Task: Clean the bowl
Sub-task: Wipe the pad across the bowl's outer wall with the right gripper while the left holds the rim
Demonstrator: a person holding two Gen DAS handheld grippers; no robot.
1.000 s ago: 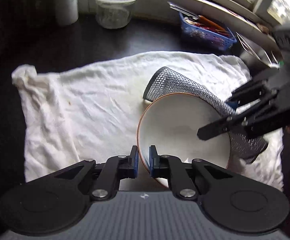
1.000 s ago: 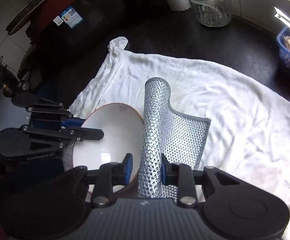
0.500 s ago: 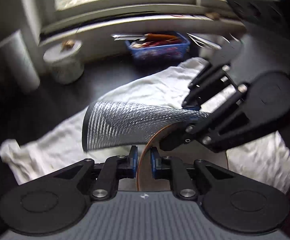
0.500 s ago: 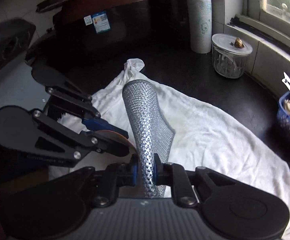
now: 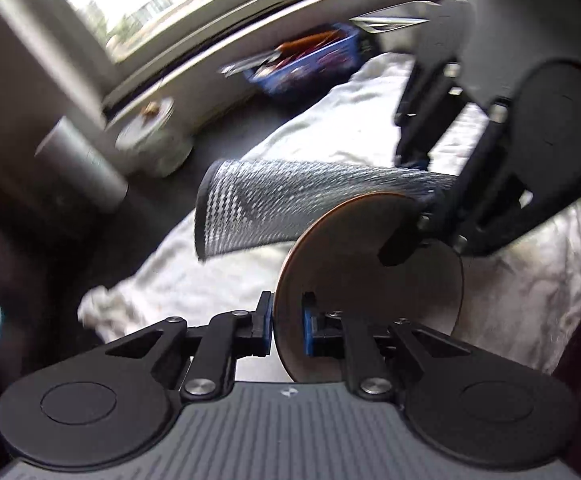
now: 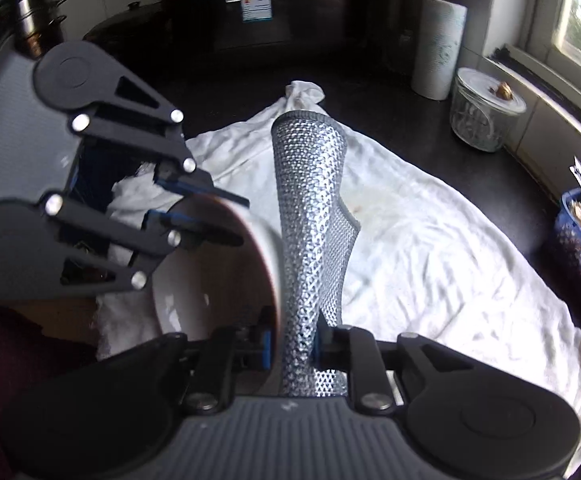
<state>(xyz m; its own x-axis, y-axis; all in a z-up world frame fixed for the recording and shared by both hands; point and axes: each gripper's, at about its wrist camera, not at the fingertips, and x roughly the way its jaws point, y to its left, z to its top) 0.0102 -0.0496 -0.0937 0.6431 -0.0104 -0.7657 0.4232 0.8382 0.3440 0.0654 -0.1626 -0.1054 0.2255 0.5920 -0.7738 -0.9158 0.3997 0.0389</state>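
Bowl (image 5: 354, 276) hangs tilted above the white cloth (image 5: 330, 120), its rim pinched in the left gripper (image 5: 286, 320); right gripper (image 6: 293, 344), jaws easing apart, grips the silver mesh scrubber (image 6: 310, 208) and the bowl's rim at five o'clock, glass jar (image 6: 486, 116) and paper roll (image 6: 438, 48) at one o'clock, blue basket (image 6: 578, 256) at three

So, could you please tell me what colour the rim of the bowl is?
The bowl's rim is orange-brown around a white inside; it shows best in the left wrist view.

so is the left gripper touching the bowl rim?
Touching. Left wrist view: left gripper has its blue pads clamped on either side of the bowl rim.
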